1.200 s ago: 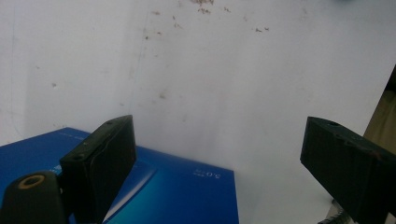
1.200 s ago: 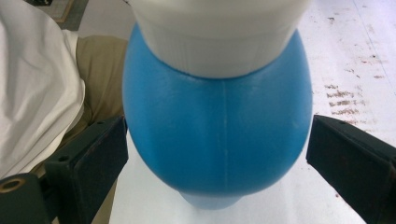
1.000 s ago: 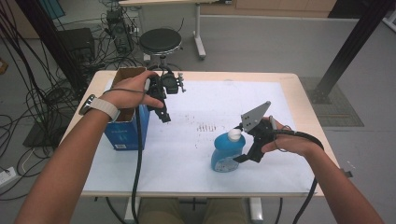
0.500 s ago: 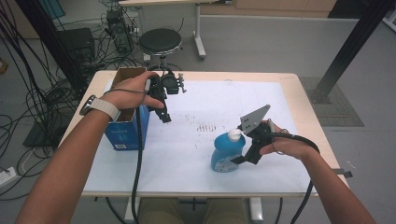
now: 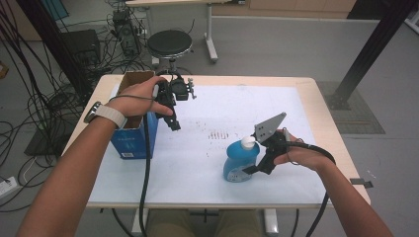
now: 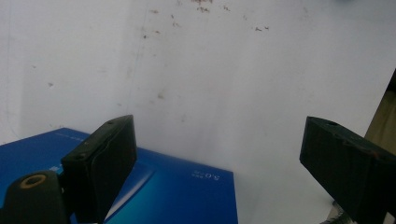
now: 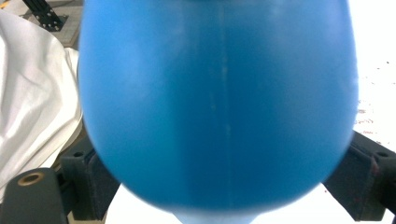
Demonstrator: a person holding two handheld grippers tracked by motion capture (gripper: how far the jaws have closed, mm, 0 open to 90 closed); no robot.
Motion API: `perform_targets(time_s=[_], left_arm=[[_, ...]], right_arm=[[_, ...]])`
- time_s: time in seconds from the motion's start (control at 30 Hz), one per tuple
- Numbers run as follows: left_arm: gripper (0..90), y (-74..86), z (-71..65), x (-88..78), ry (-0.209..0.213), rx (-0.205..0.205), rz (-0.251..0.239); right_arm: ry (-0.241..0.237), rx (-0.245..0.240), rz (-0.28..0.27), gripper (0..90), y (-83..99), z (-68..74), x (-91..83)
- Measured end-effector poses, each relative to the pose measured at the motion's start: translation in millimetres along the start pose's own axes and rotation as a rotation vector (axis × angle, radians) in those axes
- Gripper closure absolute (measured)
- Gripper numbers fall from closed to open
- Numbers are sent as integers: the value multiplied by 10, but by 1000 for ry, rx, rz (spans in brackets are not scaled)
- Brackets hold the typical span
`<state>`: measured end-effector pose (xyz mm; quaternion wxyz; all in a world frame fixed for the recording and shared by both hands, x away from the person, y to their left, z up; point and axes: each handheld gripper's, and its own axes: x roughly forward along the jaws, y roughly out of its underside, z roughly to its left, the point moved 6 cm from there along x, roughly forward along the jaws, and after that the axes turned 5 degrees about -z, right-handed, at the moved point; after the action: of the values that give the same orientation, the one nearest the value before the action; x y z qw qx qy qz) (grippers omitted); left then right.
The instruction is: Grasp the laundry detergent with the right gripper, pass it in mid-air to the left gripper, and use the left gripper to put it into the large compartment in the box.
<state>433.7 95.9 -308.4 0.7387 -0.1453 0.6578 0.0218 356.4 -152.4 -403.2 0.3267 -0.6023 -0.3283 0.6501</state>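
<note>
Two containers sit on my worktop [image 5: 197,163]: a blue bottle [image 5: 240,162] with a white cap at five o'clock, and an open blue carton [image 5: 132,133] at nine, its contents hidden. My right claw [image 5: 252,170] has just been closing around the bottle's belly; whether the pads press yet, I cannot tell. My left claw [image 5: 174,124] hangs spread beside the carton.

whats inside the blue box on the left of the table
The blue box stands open at the top, showing a brown cardboard flap and inner wall. The left hand and left gripper cover much of the opening, so its contents cannot be seen.
</note>
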Motion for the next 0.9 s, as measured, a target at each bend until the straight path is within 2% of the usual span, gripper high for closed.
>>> perform_targets(time_s=[0.9], left_arm=[[116, -2, 7, 5, -1, 4, 0]], right_arm=[[9, 8, -47, 152, 67, -26, 58]])
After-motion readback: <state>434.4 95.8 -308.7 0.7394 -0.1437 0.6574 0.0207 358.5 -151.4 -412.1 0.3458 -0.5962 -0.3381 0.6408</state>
